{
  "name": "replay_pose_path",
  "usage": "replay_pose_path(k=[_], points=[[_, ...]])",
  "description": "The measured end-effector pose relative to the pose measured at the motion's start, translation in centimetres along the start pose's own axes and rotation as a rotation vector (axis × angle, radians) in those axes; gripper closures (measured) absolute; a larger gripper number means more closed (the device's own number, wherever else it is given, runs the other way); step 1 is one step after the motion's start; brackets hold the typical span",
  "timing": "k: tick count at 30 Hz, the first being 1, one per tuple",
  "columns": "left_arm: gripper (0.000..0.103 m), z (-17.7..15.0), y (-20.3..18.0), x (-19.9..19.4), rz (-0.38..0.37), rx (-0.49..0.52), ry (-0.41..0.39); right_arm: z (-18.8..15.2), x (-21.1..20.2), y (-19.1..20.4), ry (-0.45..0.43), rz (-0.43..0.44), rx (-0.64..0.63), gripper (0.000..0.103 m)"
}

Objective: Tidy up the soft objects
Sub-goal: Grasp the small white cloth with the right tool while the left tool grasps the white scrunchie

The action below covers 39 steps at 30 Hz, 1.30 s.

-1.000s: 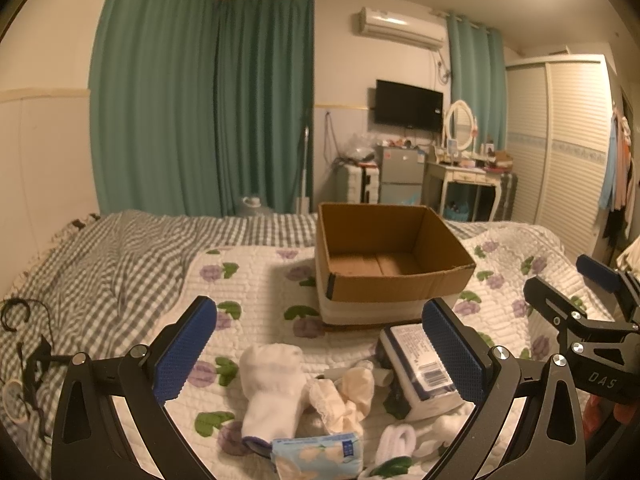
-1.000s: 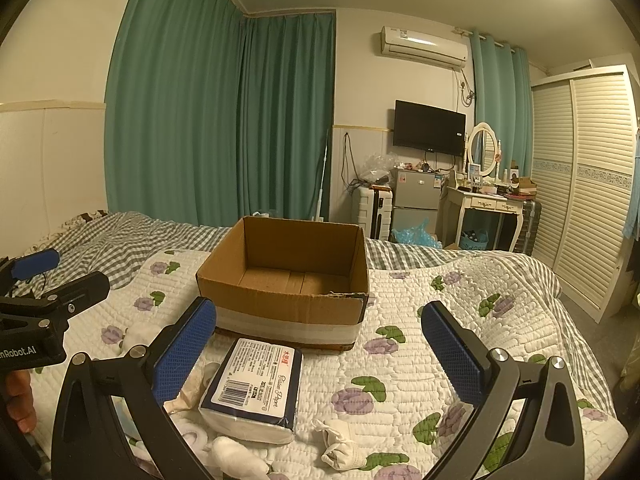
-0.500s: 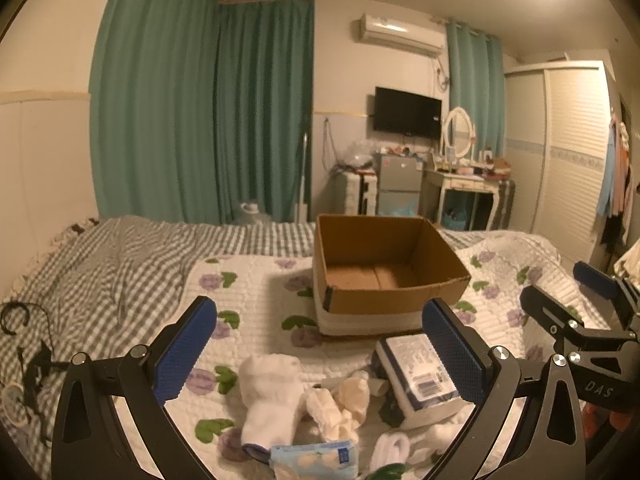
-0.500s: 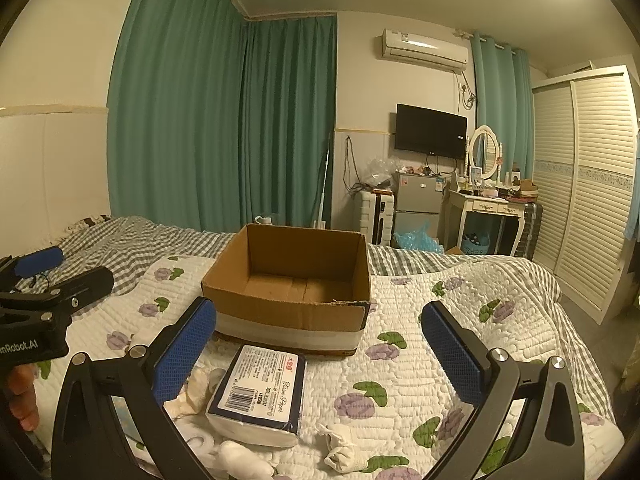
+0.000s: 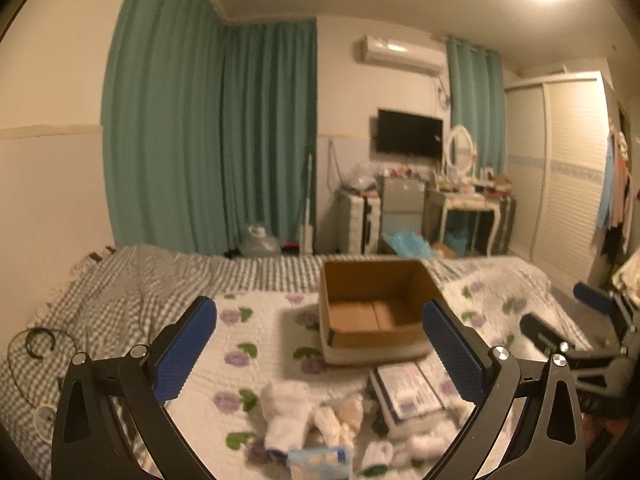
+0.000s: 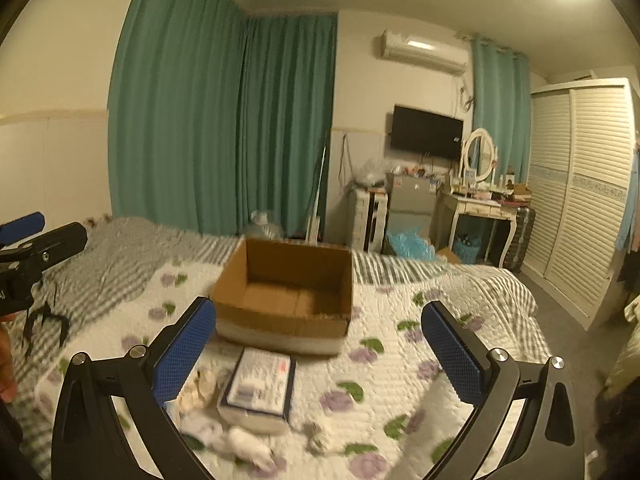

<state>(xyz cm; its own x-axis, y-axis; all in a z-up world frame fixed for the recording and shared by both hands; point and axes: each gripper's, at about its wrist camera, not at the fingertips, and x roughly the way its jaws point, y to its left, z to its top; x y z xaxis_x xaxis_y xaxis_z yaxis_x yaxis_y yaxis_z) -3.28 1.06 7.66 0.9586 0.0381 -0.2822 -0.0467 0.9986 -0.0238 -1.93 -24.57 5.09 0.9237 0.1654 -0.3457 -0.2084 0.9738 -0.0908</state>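
Observation:
An open, empty cardboard box (image 5: 376, 312) (image 6: 284, 300) stands on the flowered quilt (image 5: 260, 344). In front of it lie a wrapped tissue pack (image 5: 408, 396) (image 6: 258, 390), white socks (image 5: 286, 412), cream socks (image 5: 344, 420), a small blue tissue packet (image 5: 320, 458) and small white rolled socks (image 6: 244, 444). My left gripper (image 5: 320, 344) is open and empty, held above the pile. My right gripper (image 6: 318, 344) is open and empty, above the tissue pack. Each gripper shows at the edge of the other's view (image 5: 580, 336) (image 6: 36, 240).
A grey checked blanket (image 5: 120, 284) covers the bed's left and far side, with a black cable (image 5: 38, 342) on it. Beyond the bed are green curtains (image 6: 224, 120), a dresser with mirror (image 6: 480, 200), a TV and a white wardrobe (image 6: 580, 200).
Both grippers have risen and tilted up, so the box and pile sit lower and farther in both views. Both stay open. Nothing on the bed has moved.

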Motion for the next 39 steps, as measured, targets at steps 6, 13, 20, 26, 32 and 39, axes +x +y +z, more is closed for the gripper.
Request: replay_pose_path(k=[6,13,20,26,32,39], points=[[0.000,-2.7,-0.2,0.6,-0.008,0.001,0.170,-3.4,0.5,-0.1,0.123,0.065,-0.056,0.000],[0.000,-11.5,-0.3,4.3,0.051,-0.022,0.413,-9.1,4.6,2.1,0.282,0.149,-0.108,0.000],[0.000,-16.2,-0.6,5.6,0.056,0.002,0.548,-13.0,9.1,4.8,0.419,0.243,-0.139,0.009],[0.000,-17.5,-0.1,6.6,0.040,-0.014,0.608,-13.9,11.4,5.9,0.502,0.311,-0.140,0.028],[0.000,-17.7,-0.2,6.9,-0.002,-0.019,0.628,-14.4,12.0,5.6,0.545,0.330,-0.128,0.067],[0.000,-16.8,-1.8,6.4,-0.057,-0.015,0.631,-12.5,9.9,2.8,0.462,0.310,-0.058,0.067]])
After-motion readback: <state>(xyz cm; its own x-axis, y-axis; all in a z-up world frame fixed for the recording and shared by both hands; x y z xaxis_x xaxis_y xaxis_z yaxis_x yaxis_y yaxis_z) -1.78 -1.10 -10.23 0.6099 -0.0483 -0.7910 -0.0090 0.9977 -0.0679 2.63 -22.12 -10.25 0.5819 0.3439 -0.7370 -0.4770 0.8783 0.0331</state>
